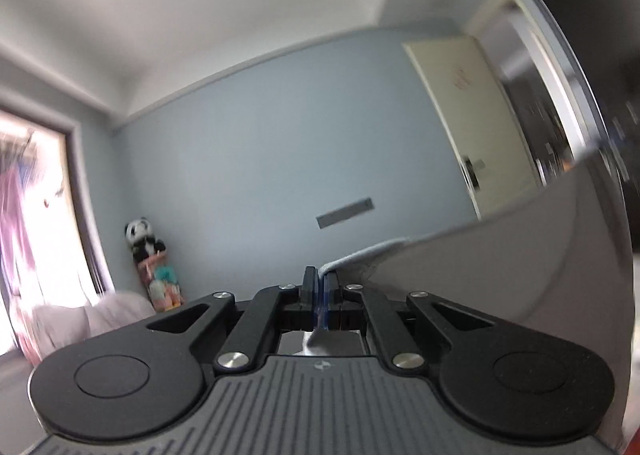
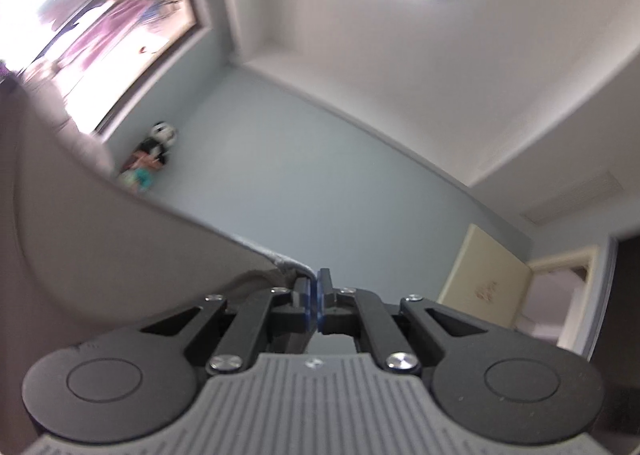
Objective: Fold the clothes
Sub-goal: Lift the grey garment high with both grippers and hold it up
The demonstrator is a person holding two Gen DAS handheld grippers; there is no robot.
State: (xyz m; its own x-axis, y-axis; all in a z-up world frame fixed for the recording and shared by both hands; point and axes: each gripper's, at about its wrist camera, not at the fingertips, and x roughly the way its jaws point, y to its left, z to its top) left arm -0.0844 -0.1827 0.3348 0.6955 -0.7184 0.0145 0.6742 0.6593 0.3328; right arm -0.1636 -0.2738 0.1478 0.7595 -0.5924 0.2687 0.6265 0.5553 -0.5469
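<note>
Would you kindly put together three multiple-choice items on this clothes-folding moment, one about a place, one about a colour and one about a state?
1. Where does the panda toy stand?
A. In the room's corner beside the window
B. In front of the door
C. On the ceiling light

2. What colour is the garment held up?
A. Bright red
B. Grey
C. Green

3. How is the left gripper?
A. Wide open, holding nothing
B. Shut on the garment's edge
C. Out of view

Answers:
1 A, the toy stands where the blue wall meets the window side.
2 B, the cloth reads grey in both wrist views.
3 B, the hem runs in between the closed pads; the right gripper pinches it likewise.
</note>
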